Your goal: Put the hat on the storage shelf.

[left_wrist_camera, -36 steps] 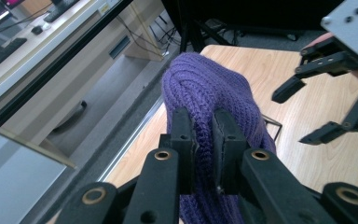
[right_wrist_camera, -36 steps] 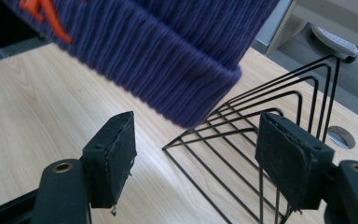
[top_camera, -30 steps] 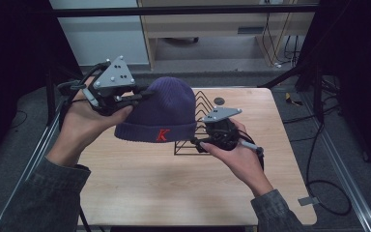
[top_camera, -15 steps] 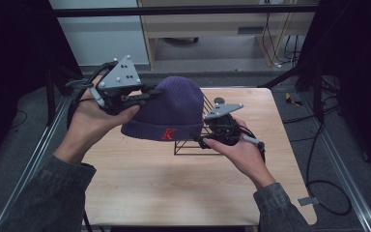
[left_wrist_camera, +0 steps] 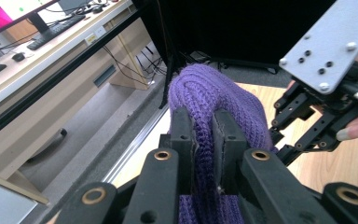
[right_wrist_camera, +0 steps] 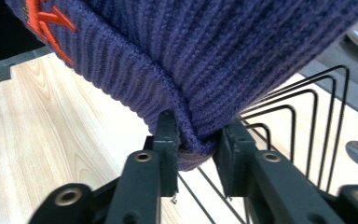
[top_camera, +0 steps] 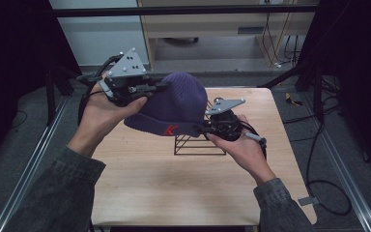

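Two grippers hold one purple beanie (top_camera: 176, 104) aloft over the surface (top_camera: 164, 183), bare wood at 6 o'clock, right gripper (top_camera: 204, 127) just clamped on the cuff, left gripper (top_camera: 158, 86) pinching the crown at 10 o'clock, black wire rack (top_camera: 198, 145) partly hidden beneath the beanie.

The purple knit beanie (top_camera: 176, 104) is a ribbed, dome-shaped hat with a folded cuff along its lower edge, and an orange-red letter K (top_camera: 170, 129) is stitched on the cuff face that turns toward the person. It is off the table, raised above the light wooden tabletop (top_camera: 174, 179) and over the black wire rack (top_camera: 198, 144), held stretched out sideways with its crown up and its opening down. One fold of the knit at its left side is pinched flat, and the cuff edge at its right side is bunched into a narrow roll.
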Demonstrator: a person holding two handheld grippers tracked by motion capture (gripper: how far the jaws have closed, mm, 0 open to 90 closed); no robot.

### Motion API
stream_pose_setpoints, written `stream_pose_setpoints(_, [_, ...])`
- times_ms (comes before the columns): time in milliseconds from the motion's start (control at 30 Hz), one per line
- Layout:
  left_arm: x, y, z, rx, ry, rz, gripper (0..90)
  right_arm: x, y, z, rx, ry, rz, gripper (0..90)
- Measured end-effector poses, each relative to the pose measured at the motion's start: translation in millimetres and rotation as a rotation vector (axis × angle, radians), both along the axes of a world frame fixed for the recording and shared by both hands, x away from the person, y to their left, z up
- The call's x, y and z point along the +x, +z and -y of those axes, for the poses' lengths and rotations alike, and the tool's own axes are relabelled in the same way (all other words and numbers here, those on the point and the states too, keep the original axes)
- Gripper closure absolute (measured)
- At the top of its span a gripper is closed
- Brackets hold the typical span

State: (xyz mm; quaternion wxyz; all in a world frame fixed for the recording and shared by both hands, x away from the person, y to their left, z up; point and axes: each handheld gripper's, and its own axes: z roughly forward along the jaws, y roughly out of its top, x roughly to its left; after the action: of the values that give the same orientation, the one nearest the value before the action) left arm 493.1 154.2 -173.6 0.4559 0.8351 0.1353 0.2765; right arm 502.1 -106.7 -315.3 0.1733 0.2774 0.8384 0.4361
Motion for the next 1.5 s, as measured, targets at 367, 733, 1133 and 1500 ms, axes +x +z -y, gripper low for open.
stream_pose_setpoints(367, [20.7, 6.4, 16.0, -0.056, 0.024, 0.019, 80.4, 7.3, 16.7, 20.1, -0.041, -0.059, 0.068, 76.5])
stream_pose_setpoints(733, [54.6, -12.3, 39.2, -0.087, 0.025, -0.011, 80.1, 24.4, 21.3, 49.0, -0.143, -0.169, 0.106, 76.4])
stream_pose_setpoints(1133, [75.4, -33.4, 50.7, -0.091, 0.038, -0.039, 79.9, 35.3, 11.4, 64.9, -0.177, -0.210, 0.092, 76.3])
stream_pose_setpoints(1500, [85.8, -53.4, 56.0, -0.079, 0.056, -0.067, 79.8, 37.3, 0.4, 67.6, -0.221, -0.189, 0.049, 76.0])
